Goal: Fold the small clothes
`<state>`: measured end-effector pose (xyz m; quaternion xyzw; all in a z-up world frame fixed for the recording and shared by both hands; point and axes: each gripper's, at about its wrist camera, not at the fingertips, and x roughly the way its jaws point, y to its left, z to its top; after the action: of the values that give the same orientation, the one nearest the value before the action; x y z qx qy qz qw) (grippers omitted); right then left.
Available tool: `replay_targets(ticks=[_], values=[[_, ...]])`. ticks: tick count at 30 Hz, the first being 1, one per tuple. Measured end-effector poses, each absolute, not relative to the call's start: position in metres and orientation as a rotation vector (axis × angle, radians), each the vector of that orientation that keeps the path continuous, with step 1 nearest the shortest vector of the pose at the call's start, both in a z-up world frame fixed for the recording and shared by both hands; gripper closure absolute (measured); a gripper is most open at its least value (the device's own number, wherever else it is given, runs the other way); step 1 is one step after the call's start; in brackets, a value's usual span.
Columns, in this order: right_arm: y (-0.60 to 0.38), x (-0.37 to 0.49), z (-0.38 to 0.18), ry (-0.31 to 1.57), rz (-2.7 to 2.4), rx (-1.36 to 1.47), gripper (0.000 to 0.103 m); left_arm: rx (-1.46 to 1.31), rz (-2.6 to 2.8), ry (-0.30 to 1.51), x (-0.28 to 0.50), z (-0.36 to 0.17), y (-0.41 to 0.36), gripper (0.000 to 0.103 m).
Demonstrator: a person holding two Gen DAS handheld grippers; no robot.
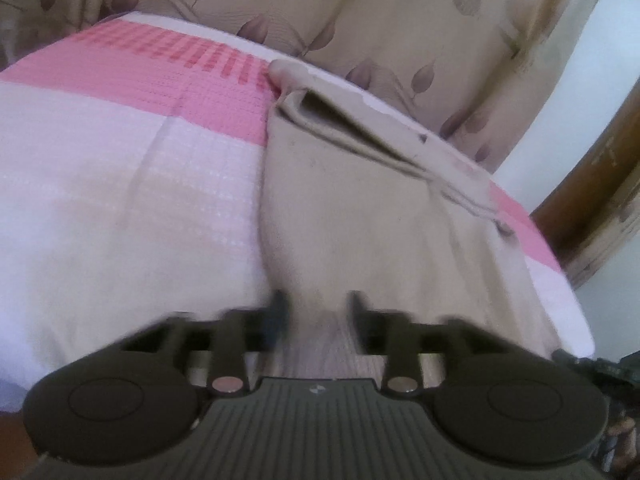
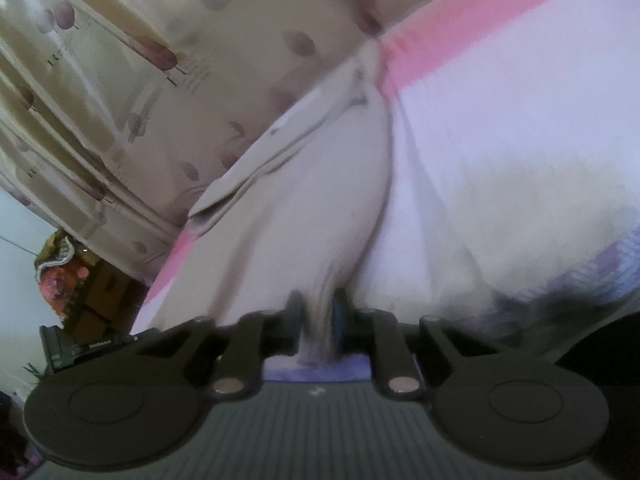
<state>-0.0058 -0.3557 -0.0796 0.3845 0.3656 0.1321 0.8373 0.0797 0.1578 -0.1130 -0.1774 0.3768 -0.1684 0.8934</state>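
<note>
Evidently one beige garment [image 1: 360, 208] lies on the pink-and-white bedspread [image 1: 120, 160], pinched by the left gripper [image 1: 316, 312] and the right gripper [image 2: 318, 312]; a patterned curtain [image 1: 320, 8] hangs behind the bedspread.

We are in a home, in a bedroom by the look of it. A bed [image 1: 120, 184] fills both views, covered in a pink-and-white woven spread. Behind it hang beige curtains [image 1: 360, 24] printed with mauve leaves. To one side we see a white wall [image 1: 560, 128], dark carved wood furniture [image 1: 608, 200], and a heap of household belongings [image 2: 68, 276].
</note>
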Motion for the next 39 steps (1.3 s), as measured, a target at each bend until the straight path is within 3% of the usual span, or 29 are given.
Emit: replay_targets(ticks=[1, 2, 4, 5, 6, 7, 8, 15, 28, 39], values=[[-0.355, -0.005, -0.08, 0.774, 0.279, 0.817, 0.088, -0.371, -0.361, 0.771, 0.08, -0.112, 0.158, 0.009], [-0.354, -0.004, -0.081, 0.772, 0.282, 0.823, 0.088, -0.366, -0.368, 0.766, 0.081, -0.111, 0.156, 0.004], [-0.351, 0.001, -0.081, 0.775, 0.296, 0.824, 0.088, -0.317, -0.359, 0.77, 0.084, -0.111, 0.147, 0.007], [-0.348, 0.003, -0.081, 0.77, 0.295, 0.816, 0.088, -0.282, -0.352, 0.768, 0.085, -0.11, 0.142, 0.022], [-0.345, 0.005, -0.081, 0.765, 0.298, 0.8, 0.088, -0.237, -0.343, 0.765, 0.085, -0.109, 0.136, 0.07], [-0.342, 0.006, -0.081, 0.764, 0.302, 0.789, 0.088, -0.203, -0.325, 0.781, 0.087, -0.11, 0.133, 0.1], [-0.339, 0.007, -0.081, 0.759, 0.301, 0.775, 0.089, -0.21, -0.309, 0.791, 0.089, -0.112, 0.133, 0.094], [-0.34, 0.002, -0.08, 0.709, 0.342, 0.872, 0.093, -0.583, -0.343, 0.722, 0.078, -0.111, 0.162, 0.096], [-0.36, 0.004, -0.052, 0.552, 0.379, 1.042, 0.093, -0.518, -0.359, 0.669, 0.084, -0.085, 0.152, 0.096], [-0.354, -0.001, -0.064, 0.677, 0.319, 0.905, 0.092, -0.426, -0.362, 0.798, 0.086, -0.114, 0.154, 0.094]])
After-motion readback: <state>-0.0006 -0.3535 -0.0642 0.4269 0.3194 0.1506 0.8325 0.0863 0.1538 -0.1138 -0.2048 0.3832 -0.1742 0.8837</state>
